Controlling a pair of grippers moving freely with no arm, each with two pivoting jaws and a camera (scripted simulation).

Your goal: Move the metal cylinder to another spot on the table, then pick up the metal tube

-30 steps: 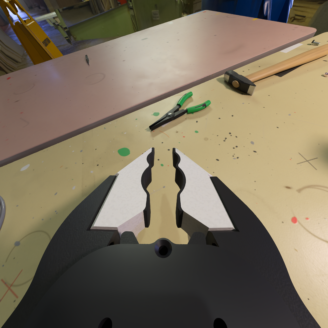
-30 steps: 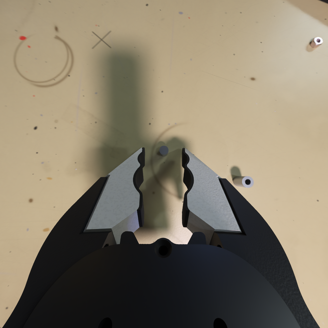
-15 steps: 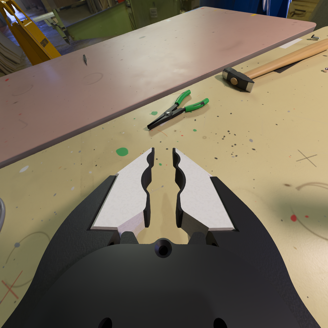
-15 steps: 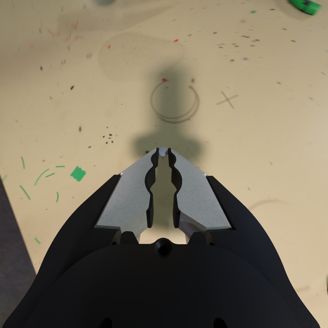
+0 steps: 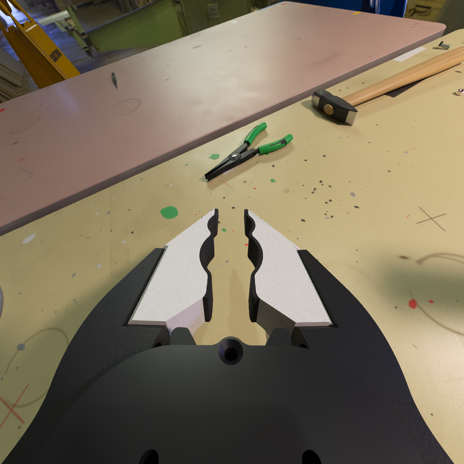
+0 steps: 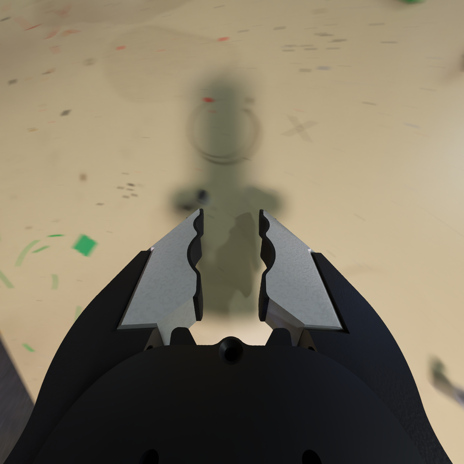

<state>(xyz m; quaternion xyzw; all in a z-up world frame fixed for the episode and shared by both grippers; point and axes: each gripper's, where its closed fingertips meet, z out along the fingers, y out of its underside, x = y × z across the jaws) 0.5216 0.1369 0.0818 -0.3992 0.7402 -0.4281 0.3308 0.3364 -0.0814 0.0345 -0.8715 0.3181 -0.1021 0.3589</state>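
Note:
The right wrist view is blurred by motion. My right gripper [image 6: 231, 213] is open and empty above the beige table [image 6: 351, 200]. The small dark metal cylinder [image 6: 202, 194] sits on the table in the gripper's shadow, just beyond the left fingertip and apart from it. A blurred grey shape [image 6: 447, 384] lies at the lower right; I cannot tell whether it is the metal tube. My left gripper [image 5: 231, 213] hovers over the table with its jaws a little apart and nothing between them. Neither the cylinder nor the tube shows in the left wrist view.
Green-handled pliers [image 5: 247, 152] lie ahead of the left gripper. A hammer [image 5: 334, 108] lies at the far right. A pink table [image 5: 175, 88] adjoins the beige one beyond them. A dark edge [image 6: 12, 376] runs along the lower left of the right wrist view.
My right gripper closed on the cylinder and carried it to the left. It has now opened and let the cylinder go onto the table. The left gripper barely moved.

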